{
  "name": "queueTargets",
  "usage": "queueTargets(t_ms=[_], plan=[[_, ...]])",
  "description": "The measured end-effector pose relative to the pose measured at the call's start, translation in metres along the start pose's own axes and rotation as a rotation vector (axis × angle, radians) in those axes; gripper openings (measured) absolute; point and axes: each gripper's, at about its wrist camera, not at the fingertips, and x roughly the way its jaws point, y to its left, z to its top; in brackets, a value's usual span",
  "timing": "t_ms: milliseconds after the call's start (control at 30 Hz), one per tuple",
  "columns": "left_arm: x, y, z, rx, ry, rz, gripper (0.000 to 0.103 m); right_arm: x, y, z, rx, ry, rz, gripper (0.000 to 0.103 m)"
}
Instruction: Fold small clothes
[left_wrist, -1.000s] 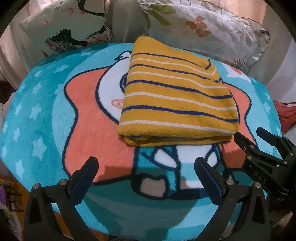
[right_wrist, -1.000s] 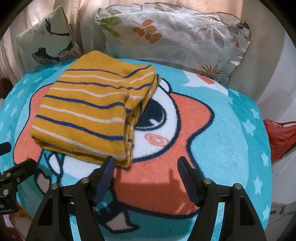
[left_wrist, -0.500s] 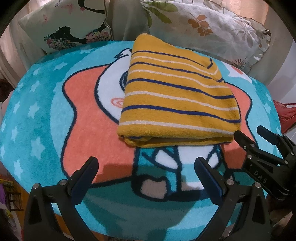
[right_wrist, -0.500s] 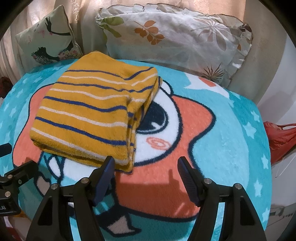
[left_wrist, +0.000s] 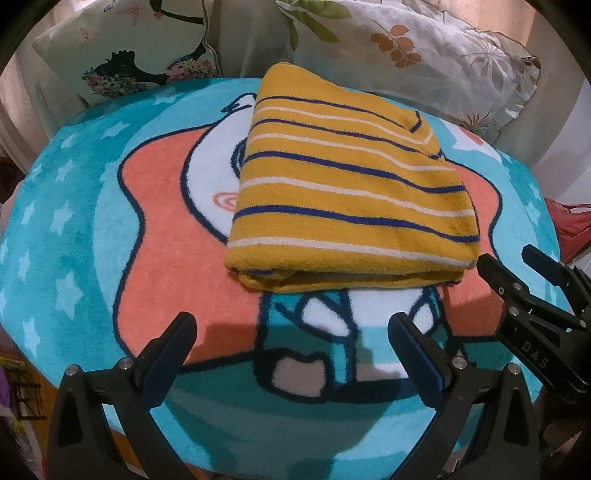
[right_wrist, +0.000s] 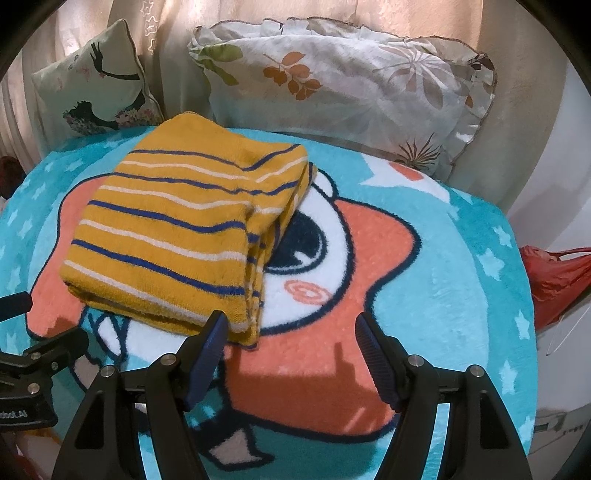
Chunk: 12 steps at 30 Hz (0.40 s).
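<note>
A yellow garment with blue and white stripes (left_wrist: 347, 192) lies folded into a thick rectangle on a turquoise cartoon rug (left_wrist: 85, 229). It also shows in the right wrist view (right_wrist: 184, 236), left of centre. My left gripper (left_wrist: 291, 332) is open and empty, just in front of the garment's near folded edge. My right gripper (right_wrist: 290, 332) is open and empty, with its left fingertip (right_wrist: 218, 325) close to the garment's near right corner. The right gripper also shows at the right edge of the left wrist view (left_wrist: 517, 266).
A floral pillow (right_wrist: 347, 85) and a smaller printed cushion (right_wrist: 96, 85) lean against a curtain behind the rug. A red plastic bag (right_wrist: 554, 277) lies off the rug's right side. The rug's front edge drops off near both grippers.
Both grippers have shifted slightly; the garment sits a little lower and nearer in the right wrist view. The garment itself has not moved and both grippers stay open.
</note>
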Motion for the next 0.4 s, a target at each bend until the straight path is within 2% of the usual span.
queueTargets(t_ms=[400], plan=[[-0.022, -0.016, -0.001, 0.055, -0.074, 0.004, 0.102, -0.016, 0.000, 0.001, -0.011, -0.044, 0.006, 0.078]])
